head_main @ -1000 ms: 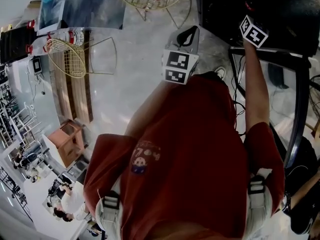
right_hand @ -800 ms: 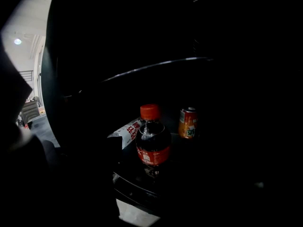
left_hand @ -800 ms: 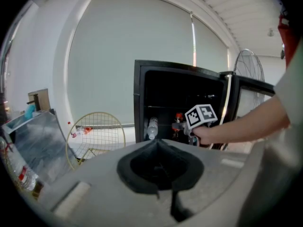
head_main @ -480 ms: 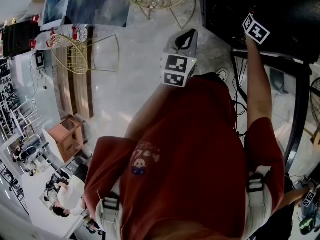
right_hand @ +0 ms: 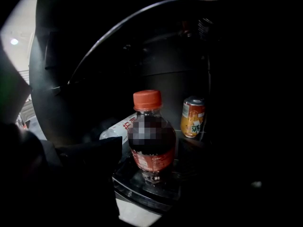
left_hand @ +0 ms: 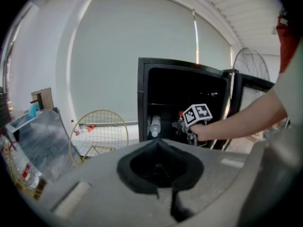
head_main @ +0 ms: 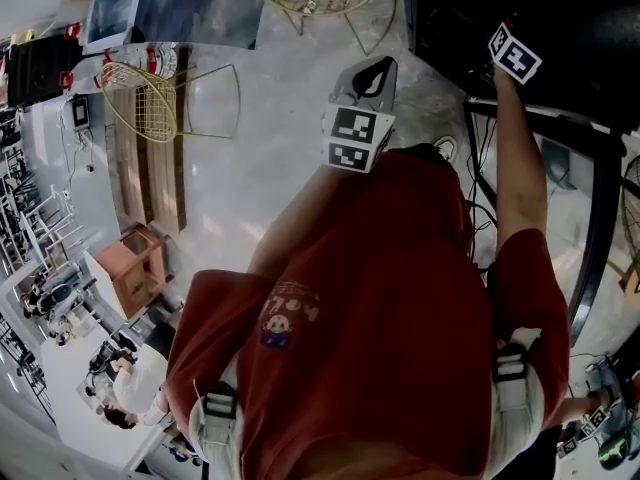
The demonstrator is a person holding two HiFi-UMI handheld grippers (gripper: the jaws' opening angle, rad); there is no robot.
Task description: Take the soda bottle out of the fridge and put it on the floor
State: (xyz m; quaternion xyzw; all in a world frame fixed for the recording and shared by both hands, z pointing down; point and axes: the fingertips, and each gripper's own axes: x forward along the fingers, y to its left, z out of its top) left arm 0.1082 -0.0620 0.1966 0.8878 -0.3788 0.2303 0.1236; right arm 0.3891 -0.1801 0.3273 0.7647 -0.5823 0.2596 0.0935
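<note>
**Head view.** Looking straight down on a red shirt (head_main: 380,308) and a pale floor (head_main: 250,158). Reaching the right gripper (head_main: 514,54) into the dark fridge (head_main: 570,8) at the top right. Only showing its marker cube from up here, with the jaws hidden inside. Holding the left gripper (head_main: 372,70) out in front over the floor, well apart from the fridge. No soda bottle on the floor yet.

**Left gripper view.** Pinched together on nothing, with just a thin crack down the middle. Looking across at the open fridge, with a clear bottle (left_hand: 155,126) on a shelf and the right gripper poking in beside it.

**Right gripper view.** Looking right at the soda bottle (right_hand: 150,141). Standing upright on a black shelf (right_hand: 151,193) inside the fridge, red cap on top. Spread as wide as can be, having just been opening. One dark jaw showing at the left, just beside the bottle, and the other lost in the dark. Bottle right at the mouth of the jaws, but not squeezed as far as can be seen. Behind it, an orange can (right_hand: 193,117) on the right and the clear bottle leaning on the left.

**How far along.** Done: door open, reach nearly there. Left to do: close on the bottle, lift it out, set it on the floor, let go. Only the start, most likely.
</note>
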